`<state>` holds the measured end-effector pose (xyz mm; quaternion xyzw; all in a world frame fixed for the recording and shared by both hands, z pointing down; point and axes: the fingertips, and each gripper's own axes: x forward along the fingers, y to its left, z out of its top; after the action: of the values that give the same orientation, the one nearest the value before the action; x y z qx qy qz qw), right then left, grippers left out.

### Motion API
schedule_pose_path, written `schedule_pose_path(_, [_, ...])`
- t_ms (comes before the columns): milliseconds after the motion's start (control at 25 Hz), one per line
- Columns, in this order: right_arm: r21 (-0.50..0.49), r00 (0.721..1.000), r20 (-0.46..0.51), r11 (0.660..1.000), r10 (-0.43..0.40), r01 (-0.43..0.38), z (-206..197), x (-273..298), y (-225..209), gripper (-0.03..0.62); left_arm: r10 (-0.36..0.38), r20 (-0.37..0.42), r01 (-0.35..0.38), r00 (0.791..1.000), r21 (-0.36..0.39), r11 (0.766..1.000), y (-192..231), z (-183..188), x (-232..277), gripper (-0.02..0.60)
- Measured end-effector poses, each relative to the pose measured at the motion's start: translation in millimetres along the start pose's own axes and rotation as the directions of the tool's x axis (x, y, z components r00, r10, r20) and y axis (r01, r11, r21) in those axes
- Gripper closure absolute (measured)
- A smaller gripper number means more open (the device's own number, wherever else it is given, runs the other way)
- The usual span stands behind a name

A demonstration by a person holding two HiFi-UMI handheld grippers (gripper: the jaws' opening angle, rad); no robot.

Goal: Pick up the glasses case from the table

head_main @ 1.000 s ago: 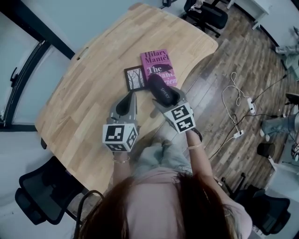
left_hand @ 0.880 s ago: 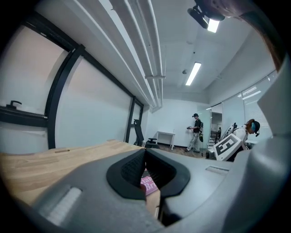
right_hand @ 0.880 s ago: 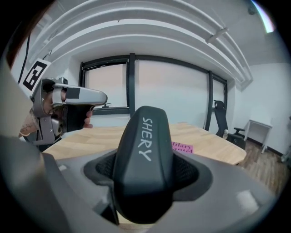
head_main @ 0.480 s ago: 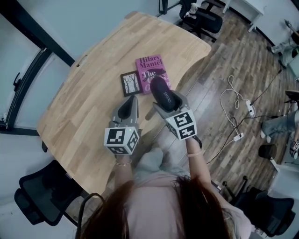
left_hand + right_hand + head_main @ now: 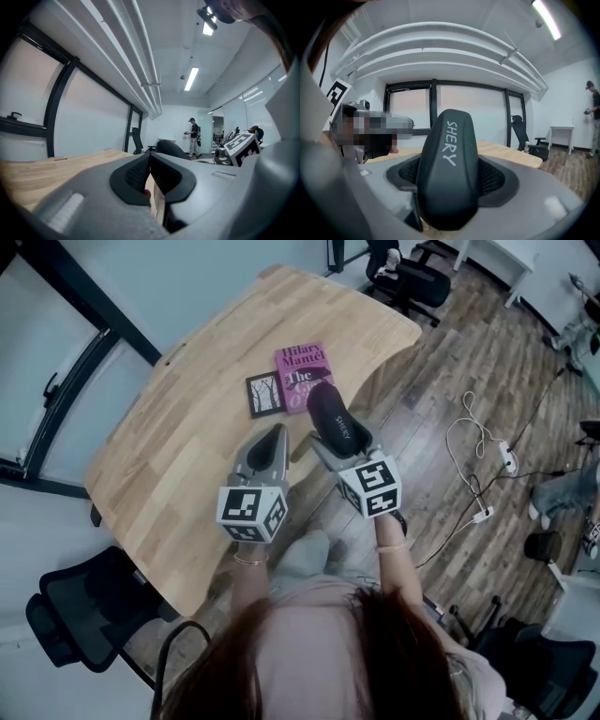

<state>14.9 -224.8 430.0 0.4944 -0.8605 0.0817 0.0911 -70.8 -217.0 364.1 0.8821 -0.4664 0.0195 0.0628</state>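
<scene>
Pickup looks all but done: your right gripper (image 5: 334, 435) has its jaws clamped on the dark glasses case (image 5: 330, 409), apparently lifted clear of the table (image 5: 187, 446) over the pink book (image 5: 298, 364), while your left gripper (image 5: 267, 448) hovers alongside, jaws together and empty.

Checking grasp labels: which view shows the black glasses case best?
Right gripper view: the black oval glasses case fills the frame, clamped between the fingers. Head view shows it smaller; left gripper view barely.
</scene>
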Motion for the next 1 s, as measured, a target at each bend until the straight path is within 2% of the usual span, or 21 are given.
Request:
schedule_pose_path(560, [-0.024, 0.996, 0.093, 1.000, -0.006, 0.008, 20, -69, 9, 0.246, -0.009, 0.045, 0.006, 0.999, 0.046, 0.999, -59, 16, -40, 0.572])
schedule_pose_path(1000, [-0.040, 0.989, 0.151, 0.999, -0.001, 0.007, 33, -108, 21, 0.246, 0.003, 0.078, -0.009, 0.997, 0.077, 0.997, -83, 26, -68, 0.572])
